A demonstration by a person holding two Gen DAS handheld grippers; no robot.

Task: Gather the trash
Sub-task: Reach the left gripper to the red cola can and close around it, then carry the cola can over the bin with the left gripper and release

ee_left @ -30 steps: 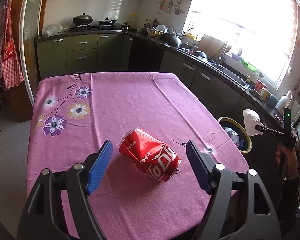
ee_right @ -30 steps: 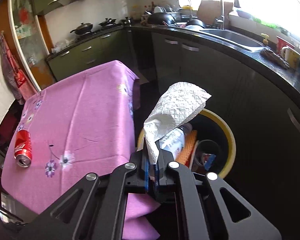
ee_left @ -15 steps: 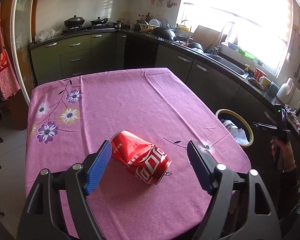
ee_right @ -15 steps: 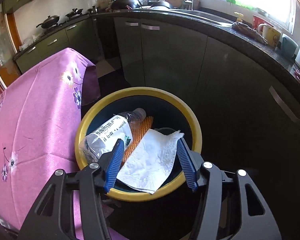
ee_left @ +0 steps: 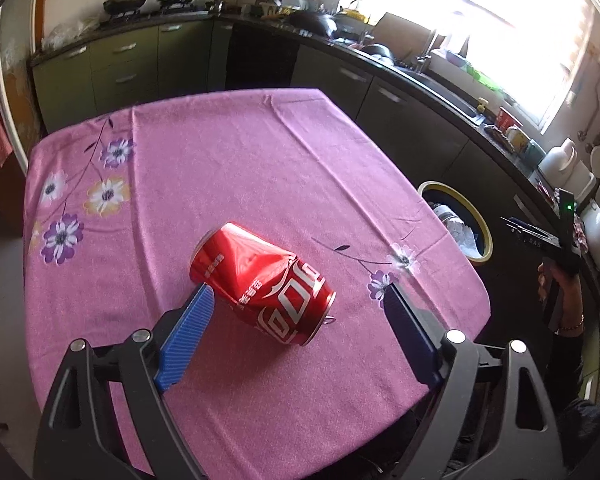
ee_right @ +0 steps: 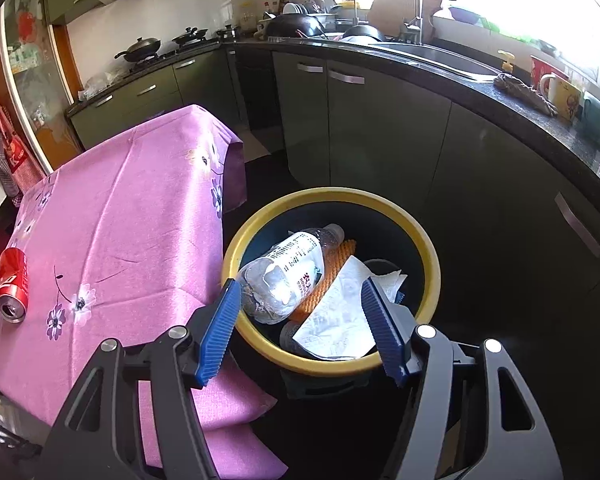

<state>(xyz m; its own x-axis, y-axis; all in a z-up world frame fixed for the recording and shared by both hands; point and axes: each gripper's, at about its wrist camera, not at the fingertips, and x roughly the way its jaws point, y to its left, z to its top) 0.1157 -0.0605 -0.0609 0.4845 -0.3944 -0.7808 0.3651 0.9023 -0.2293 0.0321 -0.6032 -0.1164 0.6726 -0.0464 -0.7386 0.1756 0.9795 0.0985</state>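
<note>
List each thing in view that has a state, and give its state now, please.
Can: dented, lying on its side on the tablecloth.
Bin: open, partly filled.
Paper towel: lying in the bin.
Plastic bottle: crumpled, in the bin.
Left gripper: open around the can.
Right gripper: open, empty.

Red can (ee_left: 262, 282), pink floral tablecloth (ee_left: 228, 168), yellow-rimmed bin (ee_right: 328, 196), blue gripper pads (ee_right: 220, 330)
</note>
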